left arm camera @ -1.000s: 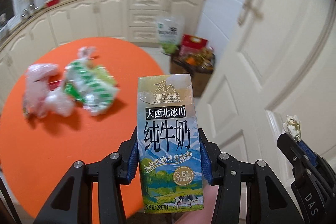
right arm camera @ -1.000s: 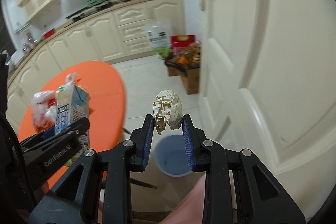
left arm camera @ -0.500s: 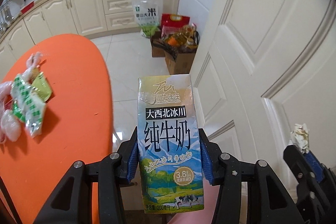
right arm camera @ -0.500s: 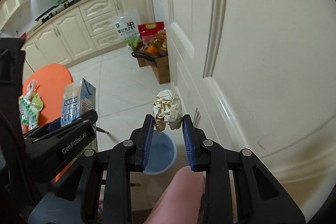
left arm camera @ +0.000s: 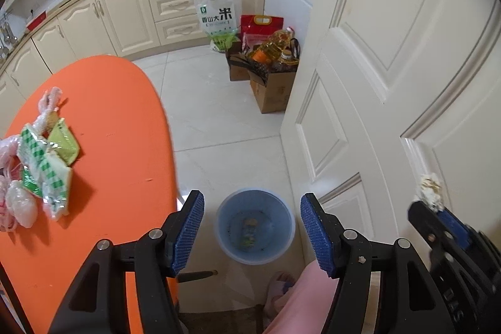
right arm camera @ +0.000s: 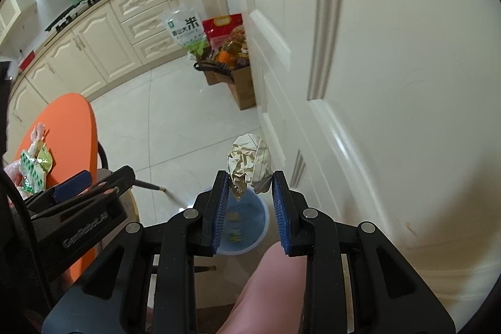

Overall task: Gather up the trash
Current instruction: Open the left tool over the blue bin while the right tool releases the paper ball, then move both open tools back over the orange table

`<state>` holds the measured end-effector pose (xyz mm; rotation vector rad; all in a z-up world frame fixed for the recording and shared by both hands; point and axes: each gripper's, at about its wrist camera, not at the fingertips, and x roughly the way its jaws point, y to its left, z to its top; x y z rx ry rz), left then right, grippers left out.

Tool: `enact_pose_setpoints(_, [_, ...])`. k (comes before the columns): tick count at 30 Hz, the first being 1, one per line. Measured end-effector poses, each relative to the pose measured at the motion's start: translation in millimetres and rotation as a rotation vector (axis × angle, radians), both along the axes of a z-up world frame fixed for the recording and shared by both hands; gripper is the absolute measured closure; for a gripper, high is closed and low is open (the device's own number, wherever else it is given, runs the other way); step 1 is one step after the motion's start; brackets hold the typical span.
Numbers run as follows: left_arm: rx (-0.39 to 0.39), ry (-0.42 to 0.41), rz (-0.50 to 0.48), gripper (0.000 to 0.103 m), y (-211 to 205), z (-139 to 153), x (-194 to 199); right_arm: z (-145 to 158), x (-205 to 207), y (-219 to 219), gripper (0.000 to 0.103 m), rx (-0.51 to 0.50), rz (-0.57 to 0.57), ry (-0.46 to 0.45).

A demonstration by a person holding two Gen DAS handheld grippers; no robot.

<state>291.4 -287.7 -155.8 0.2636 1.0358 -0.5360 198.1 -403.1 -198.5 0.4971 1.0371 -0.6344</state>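
Observation:
My left gripper [left arm camera: 252, 202] hangs over a blue bin [left arm camera: 281, 243] on the floor; its jaws are opening and nothing is between them. A milk carton [left arm camera: 249, 232] lies at the bottom of the bin. My right gripper [right arm camera: 249, 180] is shut on a crumpled paper ball [right arm camera: 249, 160], just above and beside the same bin [right arm camera: 260, 227]. In the left wrist view that ball [left arm camera: 430, 188] and the right gripper [left arm camera: 438, 208] show at the right edge. Several plastic wrappers [left arm camera: 43, 165] lie on the orange table [left arm camera: 109, 130].
A cream door [left arm camera: 391, 68] stands close on the right of the bin. Cardboard boxes with oil bottles [left arm camera: 269, 68] and a rice bag [left arm camera: 219, 17] sit by the kitchen cabinets [left arm camera: 125, 17]. A person's pink-clad leg [left arm camera: 300, 302] and slipper are below the grippers.
The left gripper let go of the milk carton, which now lies in the blue bin, and its jaws spread. Both grippers swung away from the table toward the bin and sank.

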Motion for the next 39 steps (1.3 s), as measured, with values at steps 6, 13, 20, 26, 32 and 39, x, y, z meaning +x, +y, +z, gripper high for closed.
enact_pose_setpoints(6, [-0.028, -0.041, 0.044, 0.043, 36.7, 15.0, -12.3, -3.3, 17.6, 12.4, 0.072, 0.032, 0.063, -0.012])
enact_pose_setpoints(13, [-0.021, -0.058, 0.126, 0.042, 60.4, 10.5, -13.1, -0.9, 37.5, 35.2, 0.057, 0.03, 0.126, -0.029])
enact_pose_setpoints(20, [-0.04, -0.03, 0.13, 0.043, 70.6, 10.3, -17.1, 1.3, 42.6, 41.4, 0.054, 0.015, 0.126, -0.009])
enact_pose_setpoints(26, [-0.057, -0.035, 0.14, 0.042, 98.0, 26.5, -22.4, 12.5, 40.2, 48.0, 0.054, -0.003, 0.134, -0.013])
enact_pose_setpoints(32, [-0.08, -0.068, 0.166, 0.042, 133.8, 45.7, -39.8, 34.5, 37.4, 77.4, 0.053, -0.044, 0.173, -0.048])
enact_pose_setpoints(39, [-0.119, -0.124, 0.224, 0.042, 188.5, 63.2, -75.0, 63.0, 28.3, 125.9, 0.038, -0.097, 0.238, -0.115])
